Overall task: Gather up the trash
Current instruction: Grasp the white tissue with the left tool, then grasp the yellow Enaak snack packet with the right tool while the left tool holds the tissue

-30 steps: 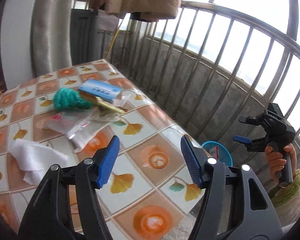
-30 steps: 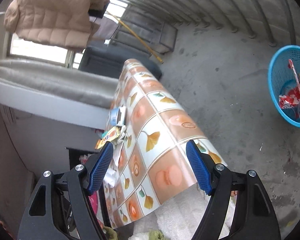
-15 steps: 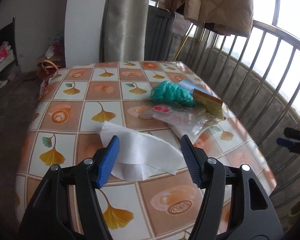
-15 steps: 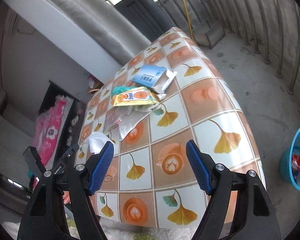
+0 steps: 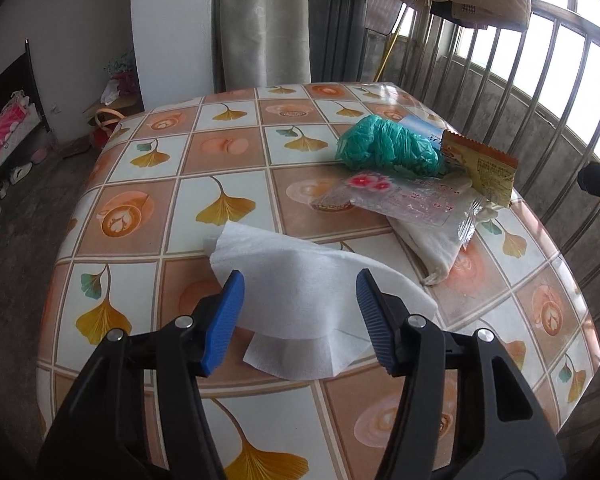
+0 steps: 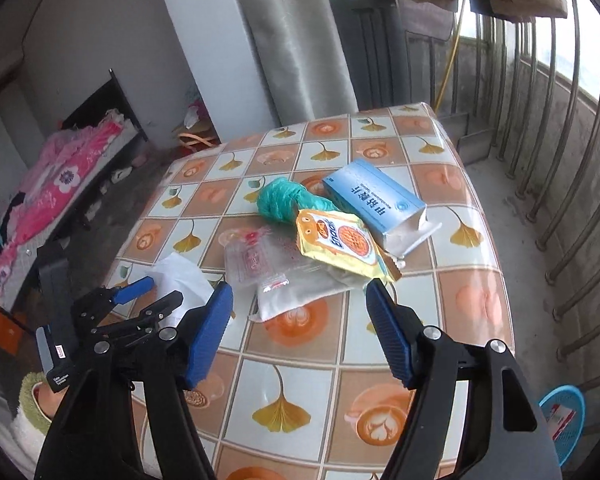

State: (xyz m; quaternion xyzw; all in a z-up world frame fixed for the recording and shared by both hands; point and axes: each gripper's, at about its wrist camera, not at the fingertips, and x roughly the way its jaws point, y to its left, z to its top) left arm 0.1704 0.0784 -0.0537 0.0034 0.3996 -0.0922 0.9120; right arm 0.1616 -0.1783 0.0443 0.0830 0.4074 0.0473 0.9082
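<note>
A white tissue (image 5: 300, 288) lies on the patterned table (image 5: 228, 148), right under my open left gripper (image 5: 298, 320). Beyond it lie a clear plastic bag (image 5: 412, 204), a crumpled green bag (image 5: 388, 148) and a yellow snack wrapper (image 5: 484, 164). In the right wrist view my open right gripper (image 6: 298, 332) hovers over the table's near side, short of the clear bag (image 6: 276, 276), yellow wrapper (image 6: 340, 244), green bag (image 6: 284, 200) and blue box (image 6: 376, 200). The left gripper (image 6: 140, 292) shows there at the tissue (image 6: 180, 276).
A blue basket (image 6: 564, 416) with wrappers stands on the floor at the lower right. Metal railing (image 6: 560, 120) runs along the right. A curtain (image 6: 296, 40) and a bed with pink bedding (image 6: 60, 184) are behind and to the left.
Both grippers have swung from the railing and floor toward the table. The left gripper has closed in on the white tissue; the right now faces the trash pile.
</note>
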